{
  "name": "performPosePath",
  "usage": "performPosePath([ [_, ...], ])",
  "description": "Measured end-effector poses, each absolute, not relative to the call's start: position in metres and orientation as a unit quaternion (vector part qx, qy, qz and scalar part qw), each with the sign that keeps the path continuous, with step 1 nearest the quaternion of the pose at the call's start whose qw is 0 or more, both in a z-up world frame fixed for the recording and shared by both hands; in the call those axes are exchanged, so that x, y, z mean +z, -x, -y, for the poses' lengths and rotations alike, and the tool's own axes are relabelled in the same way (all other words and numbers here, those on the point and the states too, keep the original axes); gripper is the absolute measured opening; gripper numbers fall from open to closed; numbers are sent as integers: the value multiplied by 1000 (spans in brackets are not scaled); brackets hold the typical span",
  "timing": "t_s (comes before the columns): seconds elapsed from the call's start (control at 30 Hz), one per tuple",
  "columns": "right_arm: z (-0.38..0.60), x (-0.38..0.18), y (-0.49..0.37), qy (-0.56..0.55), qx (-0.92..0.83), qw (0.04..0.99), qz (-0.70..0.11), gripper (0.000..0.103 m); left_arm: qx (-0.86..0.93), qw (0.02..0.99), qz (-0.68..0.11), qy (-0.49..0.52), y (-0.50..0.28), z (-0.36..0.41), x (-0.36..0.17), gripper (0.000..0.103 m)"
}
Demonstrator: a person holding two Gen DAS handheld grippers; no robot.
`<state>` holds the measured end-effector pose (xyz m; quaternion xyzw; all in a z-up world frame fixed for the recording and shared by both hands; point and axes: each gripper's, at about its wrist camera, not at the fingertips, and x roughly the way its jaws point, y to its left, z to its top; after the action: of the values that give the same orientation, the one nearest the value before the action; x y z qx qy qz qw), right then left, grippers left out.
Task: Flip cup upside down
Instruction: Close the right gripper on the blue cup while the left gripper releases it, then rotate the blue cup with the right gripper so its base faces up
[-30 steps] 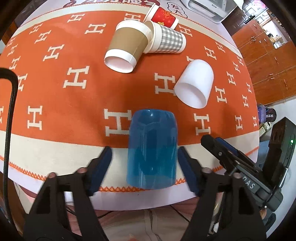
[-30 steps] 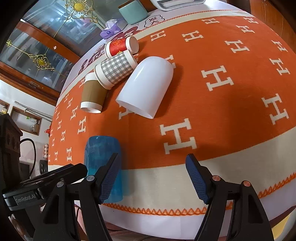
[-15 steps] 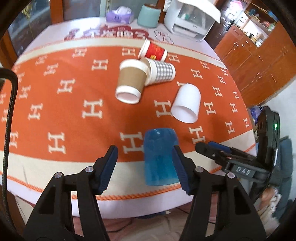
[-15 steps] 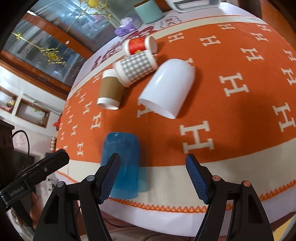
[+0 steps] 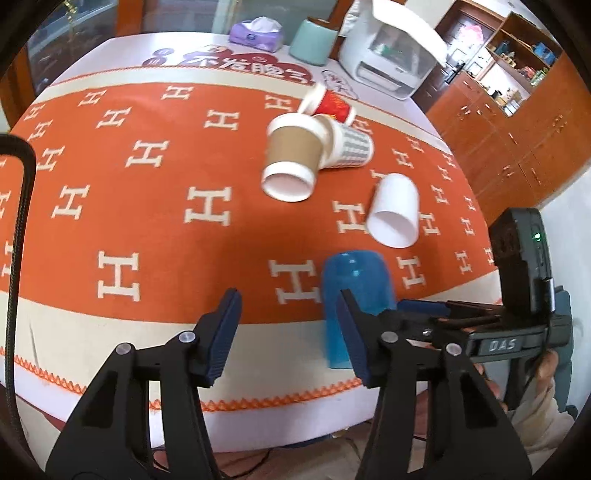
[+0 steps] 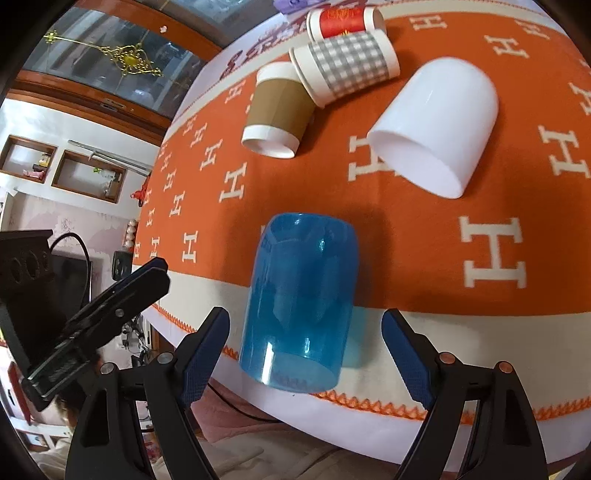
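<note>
A translucent blue cup [image 6: 299,310] stands with its closed end up near the front edge of the table; it also shows in the left wrist view [image 5: 356,291]. My right gripper [image 6: 306,360] is open, its jaws on either side of the cup's lower part without touching it. My left gripper [image 5: 288,339] is open and empty, to the left of the cup. The right gripper [image 5: 436,314] shows side-on behind the cup in the left view.
A white cup [image 6: 436,125], a brown paper cup [image 6: 277,110], a grey checked cup [image 6: 347,66] and a red cup [image 6: 343,20] lie on their sides on the orange H-patterned cloth [image 5: 147,221]. A white appliance [image 5: 388,62], a teal container [image 5: 314,42] and tissues [image 5: 256,31] stand at the back.
My left gripper has drawn back and shifted left, away from the blue cup. My right gripper has moved left and closer, so the cup now stands between its jaws.
</note>
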<state>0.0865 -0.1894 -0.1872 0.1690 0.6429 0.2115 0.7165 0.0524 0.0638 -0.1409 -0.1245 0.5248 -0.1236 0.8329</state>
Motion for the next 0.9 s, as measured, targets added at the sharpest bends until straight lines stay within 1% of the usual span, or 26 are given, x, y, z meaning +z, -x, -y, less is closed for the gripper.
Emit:
performPosePath([
  [0.03,187,-189,-88,-169,212,714,-646,86,-122,831,-527,127,-52,-66,-146,50],
  [0.13,184,-193,-92,-167,211,709,-652,86,-123,828,-533,125,-52,-69,-157,46],
  [0.37,175,-202,-101,-158,206,703,-662,86,-111,820,-551,109,-53,-68,-179,45],
  [0.63,162,-212,-111,-147,200,696,-674,85,-109,812,-563,110,-58,-72,-189,45],
  [0.77,156,-215,-114,-141,204,690,-680,83,-113,809,-566,111,-59,-72,-193,45],
  [0.9,148,-222,-116,-136,207,681,-689,74,-114,807,-568,111,-60,-72,-195,45],
])
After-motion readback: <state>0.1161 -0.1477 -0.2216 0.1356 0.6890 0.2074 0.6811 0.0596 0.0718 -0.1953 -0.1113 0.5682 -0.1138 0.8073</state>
